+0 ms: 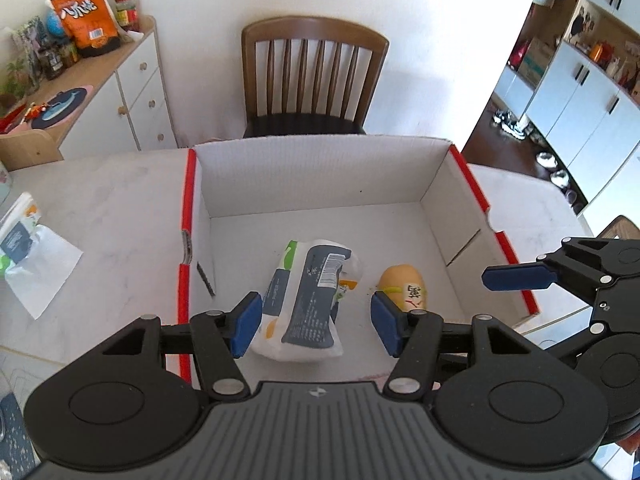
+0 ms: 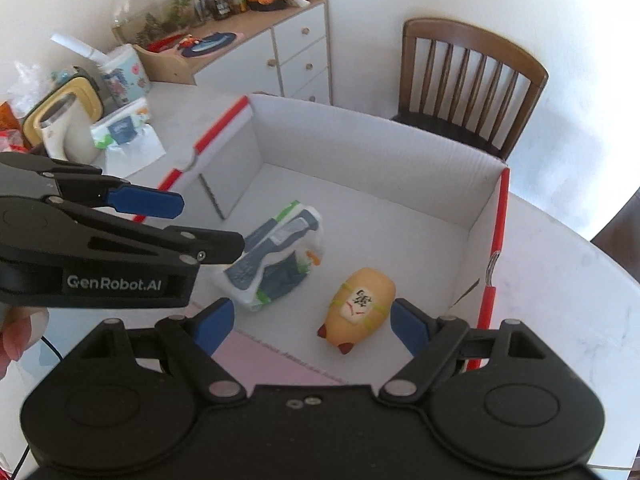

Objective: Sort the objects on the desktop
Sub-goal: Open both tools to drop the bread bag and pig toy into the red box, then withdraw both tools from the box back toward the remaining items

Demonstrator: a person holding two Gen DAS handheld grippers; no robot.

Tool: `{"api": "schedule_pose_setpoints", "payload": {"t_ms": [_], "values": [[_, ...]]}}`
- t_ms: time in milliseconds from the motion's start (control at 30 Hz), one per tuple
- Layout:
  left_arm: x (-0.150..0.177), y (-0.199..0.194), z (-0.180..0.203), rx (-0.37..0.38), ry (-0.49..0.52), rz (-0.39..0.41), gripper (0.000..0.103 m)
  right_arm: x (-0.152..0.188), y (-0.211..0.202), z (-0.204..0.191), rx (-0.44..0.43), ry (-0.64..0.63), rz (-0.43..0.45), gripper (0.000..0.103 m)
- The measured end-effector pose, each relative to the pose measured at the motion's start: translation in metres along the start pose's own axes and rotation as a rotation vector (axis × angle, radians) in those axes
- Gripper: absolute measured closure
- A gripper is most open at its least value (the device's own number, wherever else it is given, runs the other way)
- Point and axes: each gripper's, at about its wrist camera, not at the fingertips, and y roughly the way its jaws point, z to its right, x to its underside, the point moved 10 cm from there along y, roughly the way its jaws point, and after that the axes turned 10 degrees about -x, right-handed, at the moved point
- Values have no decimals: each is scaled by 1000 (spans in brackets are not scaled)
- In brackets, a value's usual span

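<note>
A white cardboard box [image 1: 320, 184] [image 2: 360, 152] with red edges stands open on the table. Inside it lie a crumpled white-and-blue tissue pack [image 1: 308, 300] [image 2: 276, 256] and a yellow-orange pig toy [image 1: 404, 284] [image 2: 360, 304] with a tile strapped on by green bands. My left gripper [image 1: 316, 324] hangs open above the pack, pads clear of it. My right gripper [image 2: 312, 322] hangs open above the pig, touching nothing. Each gripper's blue finger [image 1: 520, 278] [image 2: 144, 202] shows from the side in the other view.
A wooden chair [image 1: 312, 76] [image 2: 468, 80] stands behind the box. On the table [image 1: 112, 208] to the left lie another tissue pack [image 1: 24, 252] [image 2: 120, 128] and a white tumbler [image 2: 68, 128]. A cluttered white cabinet [image 1: 132, 92] is at the back left.
</note>
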Motion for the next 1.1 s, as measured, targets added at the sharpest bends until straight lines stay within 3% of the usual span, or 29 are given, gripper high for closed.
{"api": "schedule_pose_setpoints", "payload": {"t_ms": [633, 967, 1100], "values": [[27, -89, -20, 30, 41, 94, 44, 19, -72, -53, 31, -32, 82, 18], [66, -123, -29, 106, 126, 124, 44, 59, -95, -83, 72, 24, 96, 16], [83, -134, -33, 124, 164, 151, 37, 81, -95, -89, 98, 66, 96, 16]]}}
